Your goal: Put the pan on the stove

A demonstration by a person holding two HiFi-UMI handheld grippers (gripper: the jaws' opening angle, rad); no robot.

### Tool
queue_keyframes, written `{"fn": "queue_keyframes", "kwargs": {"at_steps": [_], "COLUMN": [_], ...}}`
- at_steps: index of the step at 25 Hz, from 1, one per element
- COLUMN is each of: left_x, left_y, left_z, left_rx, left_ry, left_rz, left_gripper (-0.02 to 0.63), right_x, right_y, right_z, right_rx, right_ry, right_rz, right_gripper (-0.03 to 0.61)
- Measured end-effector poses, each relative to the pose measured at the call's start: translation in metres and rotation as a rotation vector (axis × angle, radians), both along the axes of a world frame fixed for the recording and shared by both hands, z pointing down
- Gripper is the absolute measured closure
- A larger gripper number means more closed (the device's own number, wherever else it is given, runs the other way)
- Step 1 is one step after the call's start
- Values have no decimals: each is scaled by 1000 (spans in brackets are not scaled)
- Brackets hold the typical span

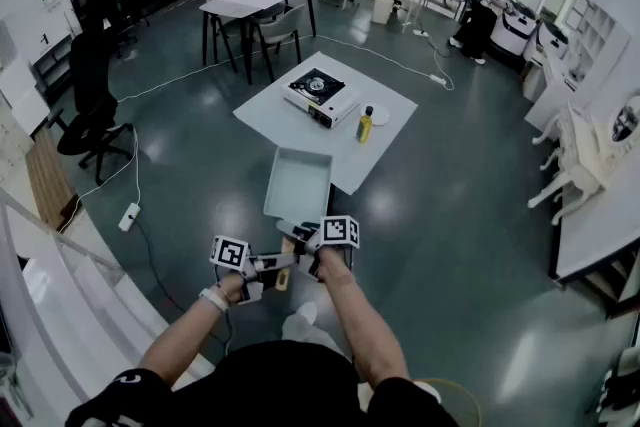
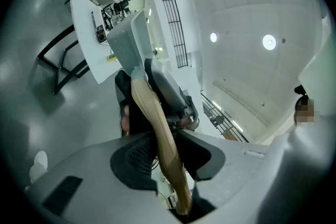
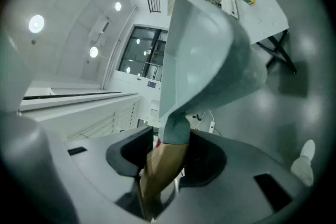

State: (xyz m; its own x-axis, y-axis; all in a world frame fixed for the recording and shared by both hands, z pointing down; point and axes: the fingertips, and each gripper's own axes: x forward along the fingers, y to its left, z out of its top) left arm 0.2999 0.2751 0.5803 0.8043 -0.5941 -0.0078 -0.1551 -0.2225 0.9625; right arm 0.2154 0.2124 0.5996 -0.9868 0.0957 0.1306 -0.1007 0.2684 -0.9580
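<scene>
The left gripper (image 1: 263, 265) and right gripper (image 1: 307, 259) both pinched the wooden handle (image 2: 159, 134) of the pan (image 1: 298, 183), held mid-frame well away from the stove (image 1: 320, 96), so a weak pinch could let it tip and fall.

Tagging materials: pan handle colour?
Light wooden tan; the pan handle shows best in the left gripper view.

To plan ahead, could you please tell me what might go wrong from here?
The pan is held in the air only by its wooden handle, in the left hand-held gripper and right hand-held gripper, so it could tilt or slip. A yellow bottle stands close beside the stove on the table; setting the pan down might knock it.
</scene>
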Motion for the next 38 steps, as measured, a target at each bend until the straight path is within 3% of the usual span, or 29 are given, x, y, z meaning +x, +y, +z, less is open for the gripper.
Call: {"fn": "queue_keyframes", "kwargs": {"at_steps": [7, 20, 31, 38], "left_x": [-7, -19, -33, -42], "left_y": [-5, -30, -54, -73], "left_z": [8, 4, 6, 3], "left_rx": [-1, 19, -14, 33], "left_ry": [-39, -25, -30, -26], "left_rz": [9, 21, 17, 30], "left_gripper": [500, 502, 502, 502], "right_x": [-6, -18, -32, -41], "right_y": [-3, -30, -56, -72], "right_z": [1, 0, 1, 2], "right_rx": [-3, 7, 4, -1], "right_ry": [-14, -15, -21, -8], "right_rz": [2, 19, 17, 21], "right_gripper": [437, 437, 437, 437]}}
